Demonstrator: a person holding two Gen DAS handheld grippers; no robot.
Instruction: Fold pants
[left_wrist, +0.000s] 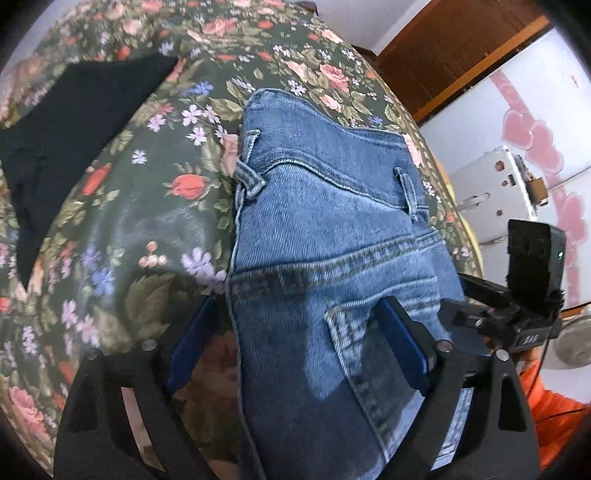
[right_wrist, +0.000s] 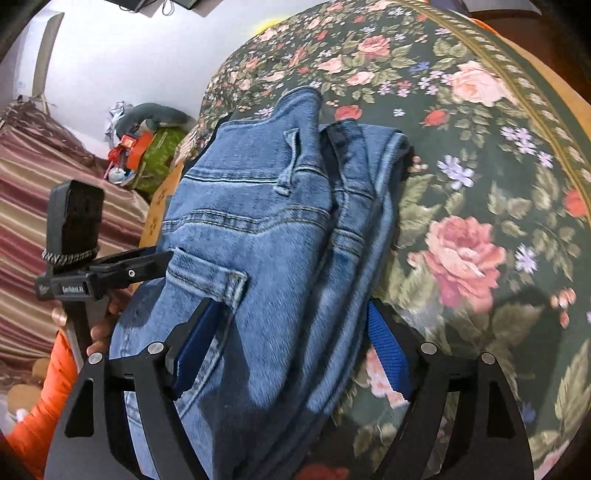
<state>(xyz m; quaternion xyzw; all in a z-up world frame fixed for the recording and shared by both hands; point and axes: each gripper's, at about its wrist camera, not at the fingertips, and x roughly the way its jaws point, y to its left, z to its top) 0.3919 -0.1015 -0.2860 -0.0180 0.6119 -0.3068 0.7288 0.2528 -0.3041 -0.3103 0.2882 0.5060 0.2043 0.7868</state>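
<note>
Flowered cloth (left_wrist: 110, 206) covers the desk, and our blue pants (left_wrist: 332, 221) lie on it in a thick bundle, waist end away from us. They look folded over at least once already; we think a last fold or some smoothing is left. Our left hand-held gripper (left_wrist: 295, 332) has its jaws apart, one on each side of the pants' near edge, not pinching. Our right hand-held gripper (right_wrist: 295, 343) is the same, spread wide around the pants. A black cloth (left_wrist: 66, 122) lies to the left of the pants. Small writing on the left hand-held gripper is too blurry to read for sure.
</note>
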